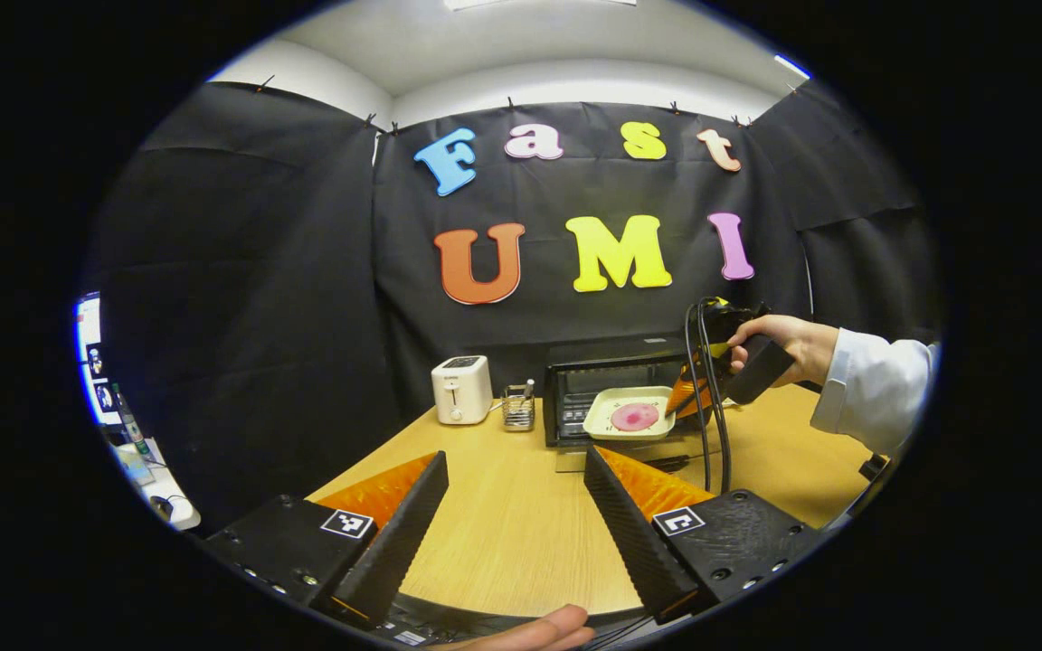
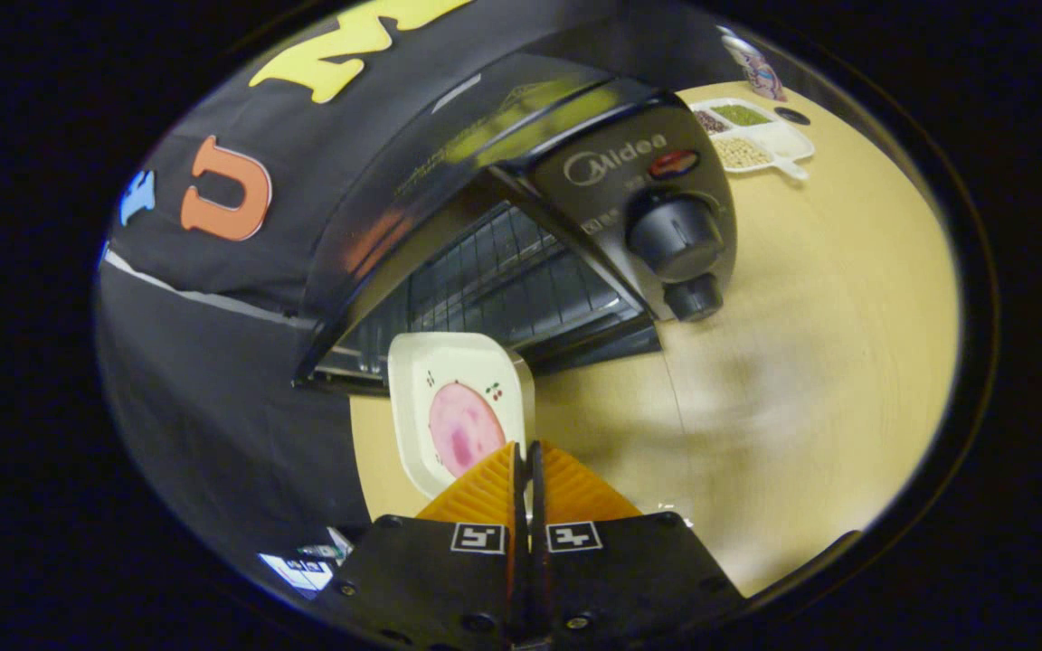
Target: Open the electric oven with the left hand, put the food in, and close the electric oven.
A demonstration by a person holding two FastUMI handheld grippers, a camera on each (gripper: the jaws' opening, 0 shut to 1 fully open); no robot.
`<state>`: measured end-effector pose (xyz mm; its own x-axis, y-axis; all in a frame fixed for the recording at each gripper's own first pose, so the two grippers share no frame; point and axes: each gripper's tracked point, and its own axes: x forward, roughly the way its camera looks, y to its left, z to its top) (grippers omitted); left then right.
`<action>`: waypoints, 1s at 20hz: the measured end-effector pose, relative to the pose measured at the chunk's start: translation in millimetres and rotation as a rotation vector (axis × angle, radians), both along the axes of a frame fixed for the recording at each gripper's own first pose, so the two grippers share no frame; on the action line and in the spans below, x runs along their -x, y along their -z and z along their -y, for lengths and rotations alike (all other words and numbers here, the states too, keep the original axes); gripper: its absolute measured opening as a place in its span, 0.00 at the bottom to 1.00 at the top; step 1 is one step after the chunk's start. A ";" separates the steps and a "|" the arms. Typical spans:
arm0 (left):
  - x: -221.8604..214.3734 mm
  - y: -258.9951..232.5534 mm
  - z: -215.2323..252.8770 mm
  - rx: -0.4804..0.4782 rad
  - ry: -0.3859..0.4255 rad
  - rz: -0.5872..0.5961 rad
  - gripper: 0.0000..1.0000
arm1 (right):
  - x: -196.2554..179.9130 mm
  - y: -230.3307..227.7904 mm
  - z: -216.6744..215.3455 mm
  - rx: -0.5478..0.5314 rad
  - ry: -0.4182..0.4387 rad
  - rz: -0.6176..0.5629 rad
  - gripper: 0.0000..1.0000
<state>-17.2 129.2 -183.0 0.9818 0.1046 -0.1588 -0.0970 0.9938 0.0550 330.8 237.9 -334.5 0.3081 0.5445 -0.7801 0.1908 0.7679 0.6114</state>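
The black electric oven stands at the back of the table with its door folded down. A white plate carrying a round pink slice of food hovers level in front of the oven mouth. My right gripper, held by a hand in a white sleeve, pinches the plate's right rim. In the right gripper view the right gripper is shut on the plate edge, the food faces the oven and its wire rack. My left gripper is open over the table, well short of the oven.
A white toaster and a small wire holder stand left of the oven. A divided tray of beans lies on the wooden table beyond the oven's two knobs. A cable hangs from the right gripper.
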 end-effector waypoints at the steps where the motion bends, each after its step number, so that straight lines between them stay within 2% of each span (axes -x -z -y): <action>1: 0.5 3.6 -3.3 0.003 -0.004 -0.006 0.96 | -4.9 0.3 -8.7 -0.005 0.055 0.008 0.04; 3: 1.5 9.9 -7.9 0.013 -0.012 -0.018 0.96 | -19.2 2.2 -19.1 -0.023 0.166 0.019 0.01; 4: 2.0 13.2 -9.6 0.017 -0.016 -0.025 0.96 | -26.9 4.1 -21.8 -0.030 0.217 0.029 0.04; 5: 2.9 15.7 -11.1 0.020 -0.018 -0.034 0.96 | -35.0 5.5 -25.5 -0.039 0.266 0.044 0.01; 6: 3.9 19.5 -12.5 0.028 -0.015 -0.045 0.96 | -41.5 8.8 -29.8 -0.043 0.303 0.054 0.04; 9: 4.6 17.0 -17.2 0.018 -0.024 -0.040 0.96 | -59.7 20.8 -43.3 -0.079 0.399 0.068 0.01; 11: 5.7 18.4 -18.9 0.018 -0.027 -0.038 0.96 | -73.6 24.3 -52.0 -0.130 0.467 0.093 0.04; 12: 5.5 20.2 -18.4 0.023 -0.029 -0.043 0.96 | -79.7 24.6 -55.1 -0.159 0.488 0.107 0.01; 15: 6.7 28.7 -19.4 0.022 -0.038 -0.068 0.96 | -93.0 23.2 -56.0 -0.195 0.462 0.205 0.06; 16: 6.3 30.7 -18.5 0.025 -0.041 -0.077 0.96 | -93.6 23.6 -55.9 -0.205 0.465 0.243 0.23; 17: 5.5 33.6 -17.8 0.028 -0.043 -0.088 0.96 | -92.2 26.7 -48.4 -0.193 0.460 0.271 0.31; 18: 4.8 36.2 -17.2 0.030 -0.048 -0.097 0.96 | -89.7 29.1 -38.7 -0.178 0.455 0.295 0.53; 20: 2.6 40.9 -13.7 0.034 -0.045 -0.117 0.96 | -77.7 25.4 -27.2 -0.167 0.435 0.330 0.65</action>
<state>-19.8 142.8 -223.9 0.9507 0.1408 -0.2761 -0.1365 0.9900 0.0346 408.5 265.1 -359.9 0.7442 0.4207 -0.5188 0.2461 0.5494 0.7985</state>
